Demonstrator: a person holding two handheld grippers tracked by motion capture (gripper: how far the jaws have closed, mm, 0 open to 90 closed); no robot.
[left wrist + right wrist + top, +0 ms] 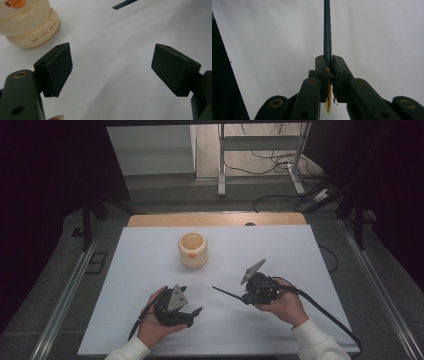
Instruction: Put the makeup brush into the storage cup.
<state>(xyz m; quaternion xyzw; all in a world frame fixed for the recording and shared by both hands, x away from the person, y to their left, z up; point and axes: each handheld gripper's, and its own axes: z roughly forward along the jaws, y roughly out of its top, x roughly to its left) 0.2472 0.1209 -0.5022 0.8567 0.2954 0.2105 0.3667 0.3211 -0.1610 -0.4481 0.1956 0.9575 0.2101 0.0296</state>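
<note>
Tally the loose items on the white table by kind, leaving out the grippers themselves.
Cream cup, standing on the table: 1
Dark pencil, clamped in the right gripper: 1
Total: 2

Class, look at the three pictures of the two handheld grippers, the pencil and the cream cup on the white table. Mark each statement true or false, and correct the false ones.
1. The right gripper is shut on a dark pencil. True.
2. The left gripper is clamped on the cup. False: its jaws stand wide apart with only white table between them.
3. The cup stands upright, farther from the person than both grippers. True.
4. The pencil stands inside the cup. False: it is held in the right gripper, apart from the cup.
5. The cup bears an orange mark on its side. True.
</note>
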